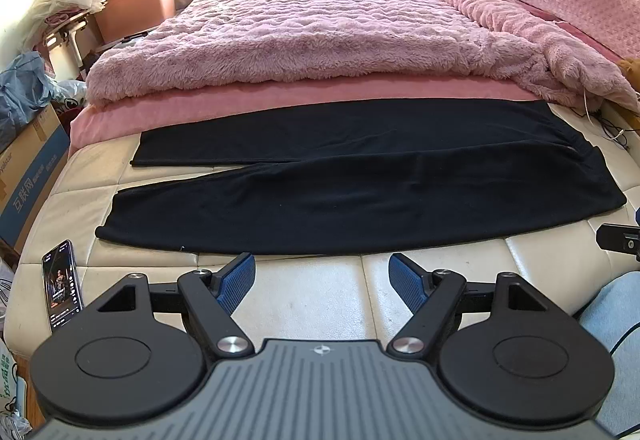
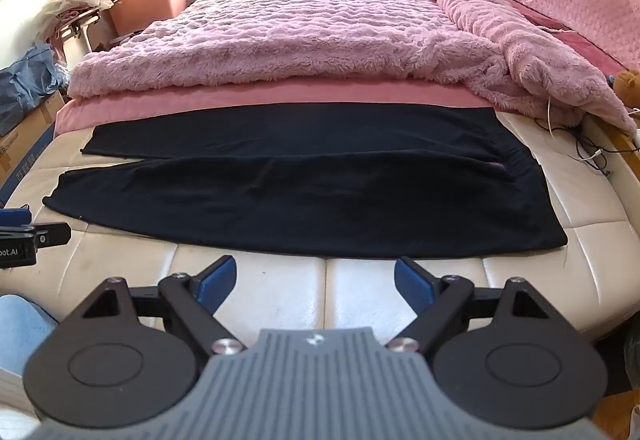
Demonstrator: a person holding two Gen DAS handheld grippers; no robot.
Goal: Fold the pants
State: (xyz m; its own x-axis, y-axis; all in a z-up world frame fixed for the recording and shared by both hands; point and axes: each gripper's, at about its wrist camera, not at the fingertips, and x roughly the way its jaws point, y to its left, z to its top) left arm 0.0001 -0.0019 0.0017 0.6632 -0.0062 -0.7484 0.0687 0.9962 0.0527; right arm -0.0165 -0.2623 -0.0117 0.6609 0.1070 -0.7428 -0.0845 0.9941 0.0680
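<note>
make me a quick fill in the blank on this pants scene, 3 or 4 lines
1. The pants spread flat on the bed are ____ in colour.
2. The left gripper has its jaws ____, with nothing between them.
3. The fluffy blanket behind the pants is ____.
4. The phone lies near the bed's edge with its screen ____.

Missing words: black; open; pink; lit
</note>
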